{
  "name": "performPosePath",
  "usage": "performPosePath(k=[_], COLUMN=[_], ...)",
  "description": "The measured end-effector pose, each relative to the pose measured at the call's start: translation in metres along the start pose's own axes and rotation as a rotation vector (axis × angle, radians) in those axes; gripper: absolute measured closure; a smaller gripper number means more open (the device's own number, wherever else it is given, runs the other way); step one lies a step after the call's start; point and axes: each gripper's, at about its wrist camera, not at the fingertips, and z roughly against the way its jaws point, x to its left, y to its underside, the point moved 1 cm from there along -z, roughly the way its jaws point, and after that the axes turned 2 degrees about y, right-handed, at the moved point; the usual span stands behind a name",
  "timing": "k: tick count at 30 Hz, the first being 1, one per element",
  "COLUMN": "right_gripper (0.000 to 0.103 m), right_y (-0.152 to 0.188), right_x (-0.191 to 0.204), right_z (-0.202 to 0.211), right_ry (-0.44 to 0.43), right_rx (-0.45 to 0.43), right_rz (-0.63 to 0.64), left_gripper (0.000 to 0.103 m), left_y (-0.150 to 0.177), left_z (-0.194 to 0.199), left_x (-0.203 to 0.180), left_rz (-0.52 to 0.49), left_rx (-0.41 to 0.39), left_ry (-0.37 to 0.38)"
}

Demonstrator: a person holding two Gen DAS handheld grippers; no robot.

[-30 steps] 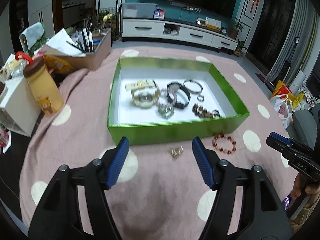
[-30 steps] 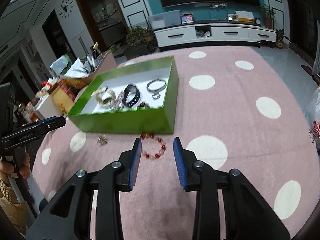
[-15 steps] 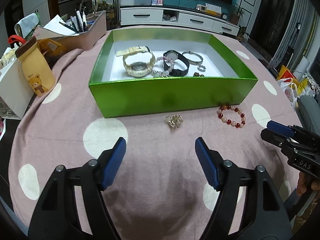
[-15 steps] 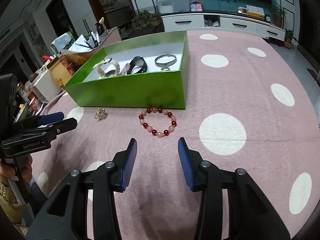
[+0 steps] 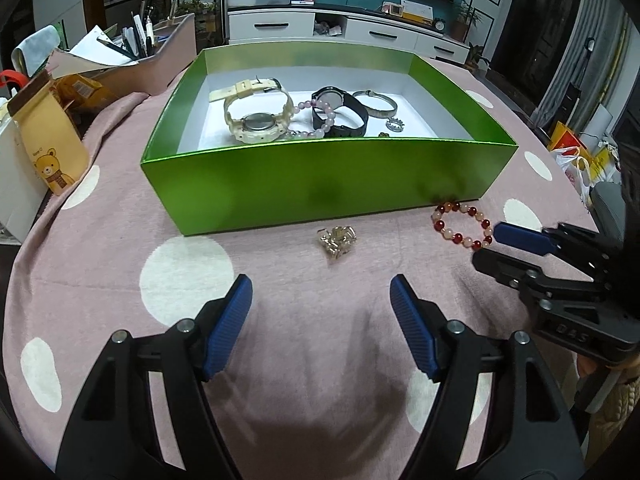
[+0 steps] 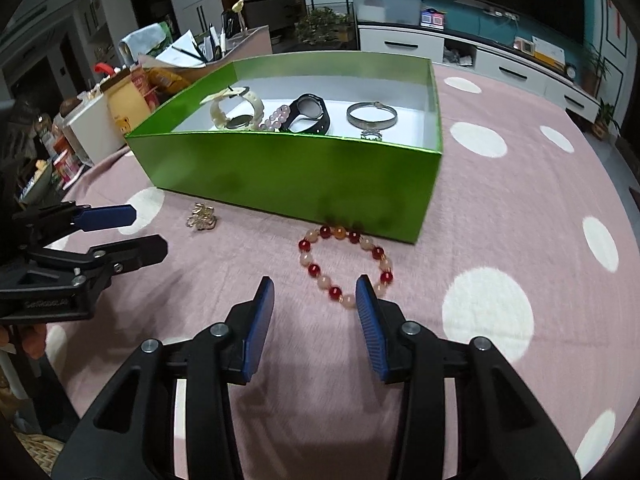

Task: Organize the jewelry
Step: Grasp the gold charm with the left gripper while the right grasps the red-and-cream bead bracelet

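The right gripper (image 6: 315,290) is held low over the cloth with its jaws apart; they have just been opening, and nothing is pressed between them, the near beads of the red and pale bead bracelet (image 6: 345,265) lying just ahead of the right-hand blue pad. That spread is judged to be meant for straddling the bracelet's near arc, so that it can be pinched and lifted. The left gripper (image 5: 321,297) is likewise carried open and empty, wider than the other, and is aimed at the small gold trinket (image 5: 337,241), which lies a little beyond its fingertips and is not touched. Both loose pieces rest on the cloth close before the front wall of the green box (image 5: 320,176), the bracelet almost against it near the corner; it is there, presumably, that they are to be placed. Inside the box are already laid a cream watch (image 5: 256,114), a black watch (image 5: 340,114), a string of pink beads, a silver bangle (image 5: 376,104) and a small ring. The table is covered by a pink cloth with white dots (image 5: 184,276). To the left stand a yellow bear-printed pouch (image 5: 48,148) and a holder of pens; beyond, a white television cabinet (image 5: 348,32) runs along a teal wall.
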Motion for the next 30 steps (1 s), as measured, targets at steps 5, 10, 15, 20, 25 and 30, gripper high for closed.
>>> performPosePath(k=[5,10,15,20,25,30], right_gripper=[0.067,0.078,0.096,0.096,0.096,0.096], right_y=[-0.006,-0.005,-0.006,-0.007,-0.011,-0.011], right_x=[0.001,0.009,0.01,-0.002,-0.024,-0.039], right_z=[-0.015,-0.02,-0.02,-0.012,0.023,0.047], right_ry=[0.009,0.023,0.007,-0.033,-0.137,-0.179], right_rx=[0.028,0.029,0.029,-0.007,-0.13,-0.192], right_rz=[0.053,0.133,0.138,0.029,-0.13,-0.206], left_gripper=[0.03,0.03,0.03,0.032,0.038,0.054], left_y=[-0.003,-0.007,-0.012,-0.015,-0.018,-0.019], left_z=[-0.004,-0.01,-0.015,-0.022,-0.03,-0.039], left_x=[0.0,-0.002,-0.004,-0.004,-0.006,-0.011], left_rz=[-0.003,-0.01,-0.017,-0.02,-0.02,-0.026], left_rx=[0.001,0.003,0.004,0.006,0.017,0.027], left_ry=[0.01,0.02,0.022,0.02,0.02,0.02])
